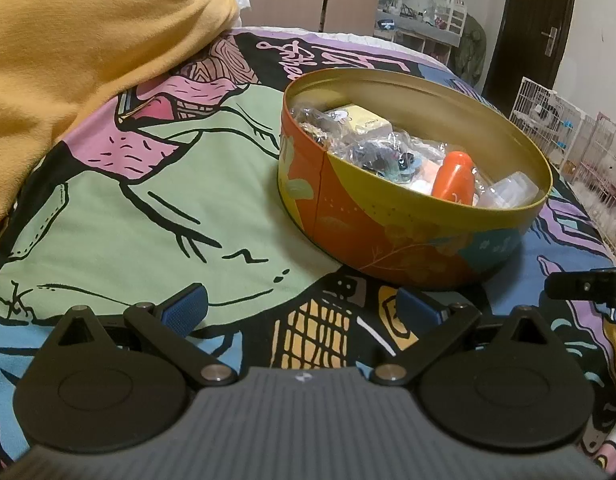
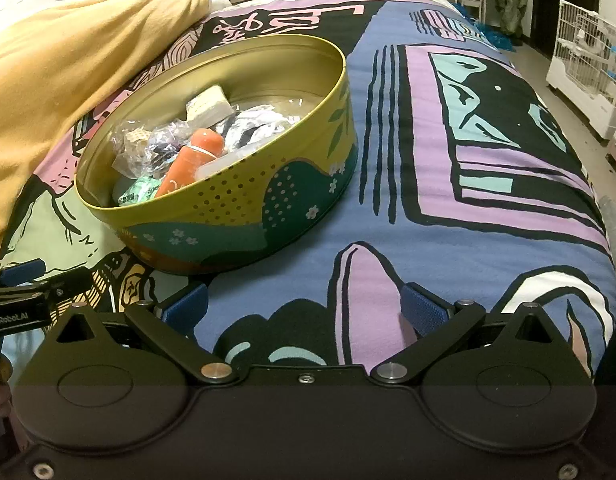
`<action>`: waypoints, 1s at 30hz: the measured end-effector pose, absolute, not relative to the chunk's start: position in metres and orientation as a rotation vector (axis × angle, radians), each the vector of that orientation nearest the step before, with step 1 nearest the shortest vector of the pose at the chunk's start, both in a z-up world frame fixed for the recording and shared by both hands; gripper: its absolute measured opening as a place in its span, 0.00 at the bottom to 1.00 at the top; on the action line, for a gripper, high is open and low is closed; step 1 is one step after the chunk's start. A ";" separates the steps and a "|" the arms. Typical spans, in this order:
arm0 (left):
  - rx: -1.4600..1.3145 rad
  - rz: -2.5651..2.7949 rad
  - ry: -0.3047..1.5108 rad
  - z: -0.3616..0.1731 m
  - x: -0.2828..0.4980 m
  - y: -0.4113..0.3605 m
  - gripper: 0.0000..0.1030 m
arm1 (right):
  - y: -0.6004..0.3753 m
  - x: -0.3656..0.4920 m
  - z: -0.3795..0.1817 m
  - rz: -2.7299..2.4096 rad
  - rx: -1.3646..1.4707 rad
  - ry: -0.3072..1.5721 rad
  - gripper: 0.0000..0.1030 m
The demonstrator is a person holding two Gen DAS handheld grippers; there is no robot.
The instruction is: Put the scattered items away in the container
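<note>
Right now my left gripper (image 1: 300, 312) hangs low over the bed (image 1: 108, 216) with its blue-padded fingers spread wide and nothing between them. My right gripper (image 2: 304, 312) is the same: released, empty, low over the patterned bedspread (image 2: 487, 184).

Ahead of both sits the round tin (image 1: 407, 240), open-topped, resting on the bedspread. From the right wrist view the tin (image 2: 244, 208) lies forward and to the left. Inside it I see an orange bottle (image 2: 190, 162) leaning against the near wall, crinkled clear plastic bags (image 2: 148, 146), a pale boxed item (image 2: 208, 104) toward the back, and a small green packet (image 2: 138, 194) beside the bottle. From the left wrist view the orange bottle (image 1: 453, 178) stands next to a clear plastic case (image 1: 511, 192).

A yellow blanket (image 1: 80, 48) is heaped at the left, near the tin but not touching it.
</note>
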State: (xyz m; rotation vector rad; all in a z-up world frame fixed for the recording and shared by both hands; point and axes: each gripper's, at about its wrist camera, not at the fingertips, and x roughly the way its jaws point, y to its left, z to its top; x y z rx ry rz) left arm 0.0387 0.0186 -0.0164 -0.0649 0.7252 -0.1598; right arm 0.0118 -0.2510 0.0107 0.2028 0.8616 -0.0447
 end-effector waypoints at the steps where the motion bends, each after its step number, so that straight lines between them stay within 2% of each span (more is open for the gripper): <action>1: -0.065 -0.161 0.725 -0.016 0.039 0.019 1.00 | -0.251 0.012 0.011 -0.045 0.204 0.862 1.00; 30: -0.065 -0.162 0.732 -0.017 0.038 0.018 1.00 | -0.250 0.013 0.007 -0.046 0.197 0.870 1.00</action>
